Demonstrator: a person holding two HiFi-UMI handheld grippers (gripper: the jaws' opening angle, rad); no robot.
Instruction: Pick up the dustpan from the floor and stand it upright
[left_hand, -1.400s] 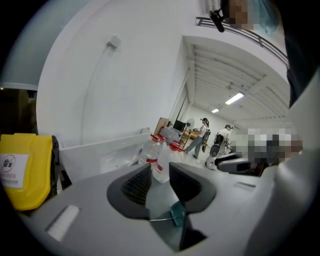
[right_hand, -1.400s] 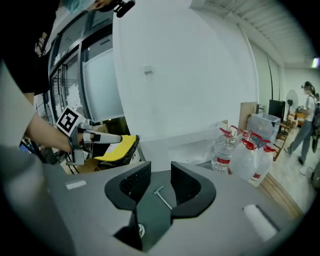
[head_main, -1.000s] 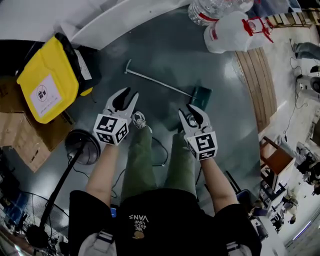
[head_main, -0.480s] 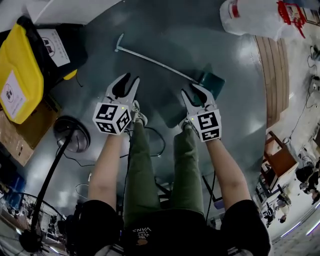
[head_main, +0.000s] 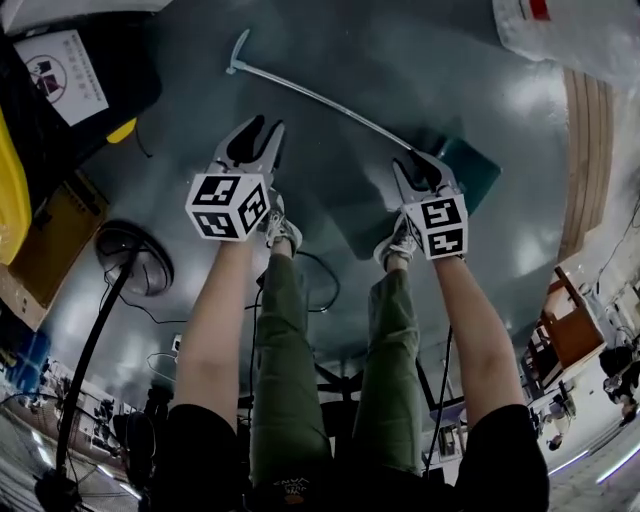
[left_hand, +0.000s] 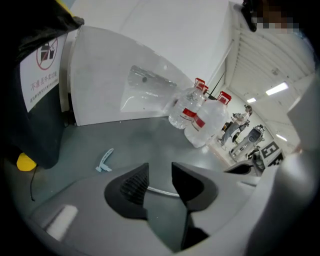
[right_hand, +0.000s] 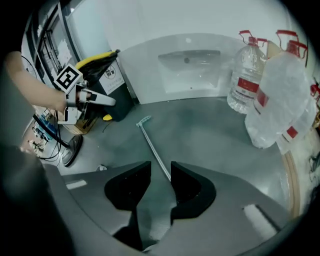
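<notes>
My left gripper (head_main: 262, 130) is released. In the left gripper view (left_hand: 160, 170) its two dark pads stand apart with only floor in the gap, and a short stretch of the dustpan's handle (left_hand: 160, 191) shows on the floor beyond them, untouched. My right gripper (head_main: 417, 165) is also unclenched. In the right gripper view (right_hand: 160, 167) the pads are parted and pinch nothing, and the handle (right_hand: 152, 145) runs along the floor from its hooked far end straight toward the gap, slipping out of sight behind the tip of one pad.

The dustpan (head_main: 470, 172) lies flat on the grey-green floor (head_main: 350, 50). Its teal pan is just beside my right gripper, and its thin metal handle (head_main: 320, 100) slants away up and to the left, passing beyond the tips of my left gripper.

The floor on both sides of the handle is bare. The black bin (head_main: 70, 80) with the yellow lid stands left of the handle's far end, near it but apart. Big water bottles (right_hand: 247, 75) stand against the white wall beyond the pan. A wooden strip (head_main: 585, 150) edges the floor to the right. My shoes (head_main: 280, 228) sit just under both grippers, and a round fan base (head_main: 135, 260) with a cable lies by my left leg.
</notes>
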